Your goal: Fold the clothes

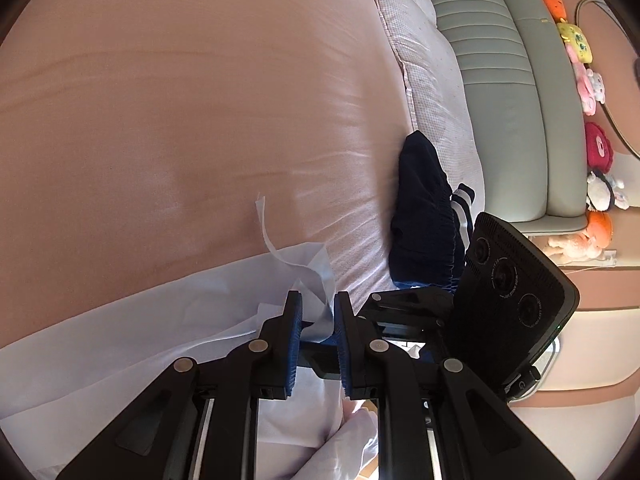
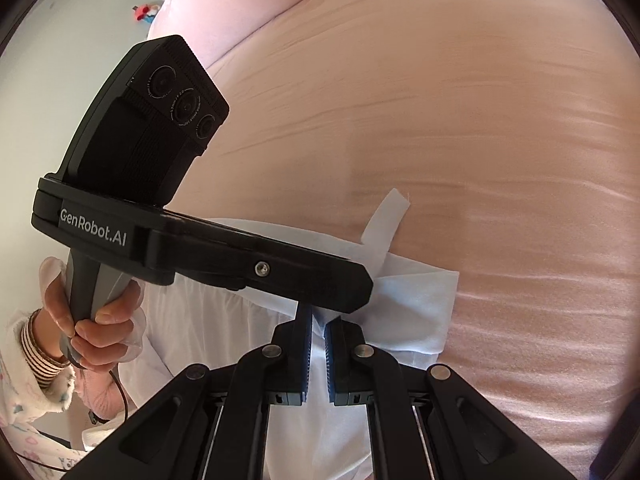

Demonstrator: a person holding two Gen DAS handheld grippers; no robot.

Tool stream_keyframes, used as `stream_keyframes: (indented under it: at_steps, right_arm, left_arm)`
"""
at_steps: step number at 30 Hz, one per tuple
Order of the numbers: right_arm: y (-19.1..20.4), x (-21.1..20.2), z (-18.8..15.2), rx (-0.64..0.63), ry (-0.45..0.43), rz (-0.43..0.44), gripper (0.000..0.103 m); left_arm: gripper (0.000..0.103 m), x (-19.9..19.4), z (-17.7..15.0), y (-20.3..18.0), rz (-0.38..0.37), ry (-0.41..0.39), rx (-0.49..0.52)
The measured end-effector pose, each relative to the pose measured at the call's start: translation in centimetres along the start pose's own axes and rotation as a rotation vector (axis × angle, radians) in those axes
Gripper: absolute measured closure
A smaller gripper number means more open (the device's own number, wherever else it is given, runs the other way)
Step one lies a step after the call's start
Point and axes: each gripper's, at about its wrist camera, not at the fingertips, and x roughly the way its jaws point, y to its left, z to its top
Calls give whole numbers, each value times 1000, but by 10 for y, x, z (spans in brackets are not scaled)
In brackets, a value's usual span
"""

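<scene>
Left wrist view: a thin white garment [image 1: 120,344] is seen lying along the near edge of a pink bed sheet [image 1: 180,100]. The garment is judged to be very light, soft and floppy, so it will sag and crease wherever it is not held. A bunched bit of its edge is pinched between the blue pads of the left gripper [image 1: 316,320], whose jaws are almost closed on the cloth. A thin white ribbon [image 1: 266,232] curls up from that spot. Further right, a dark blue piece of clothing [image 1: 424,216] is left in a heap beside a pillow [image 1: 436,80], and it is not touched.

Right wrist view: the left tool is gripped by a hand [image 2: 100,328] at the left. In the middle, the right gripper [image 2: 318,336] is closed tight on the white cloth, close to the other pinch. The garment's long side seems to run across the picture, along the bed's near edge, with a square corner [image 2: 448,280] pointing right. Corners and hems are judged the best places to hold it.
</scene>
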Motion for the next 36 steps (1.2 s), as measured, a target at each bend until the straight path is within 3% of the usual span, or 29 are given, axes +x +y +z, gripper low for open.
stream_keyframes:
  at_steps: [5,15,24,27,29,36]
  right_arm:
    - [8,-8,6,-25,13,-5,98]
    - [43,-8,16,-151,66,-17,97]
    - [60,14,30,-232,178,-144,95]
    - [60,19,33,-227,198,-145,84]
    - [64,20,36,-242,204,-139,71]
    - [80,18,47,-311,241,-168,66]
  left_arm:
    - [89,0,-9,-12,-2,18,60]
    - [89,-5,-28,-18,-52,32,88]
    - [89,-16,-41,-21,-100,51,106]
    - [89,-12,-49,-20,-70,83,125]
    - [89,-9,-54,-18,-51,105,127]
    - [89,-7,-68,-10,6,158,130]
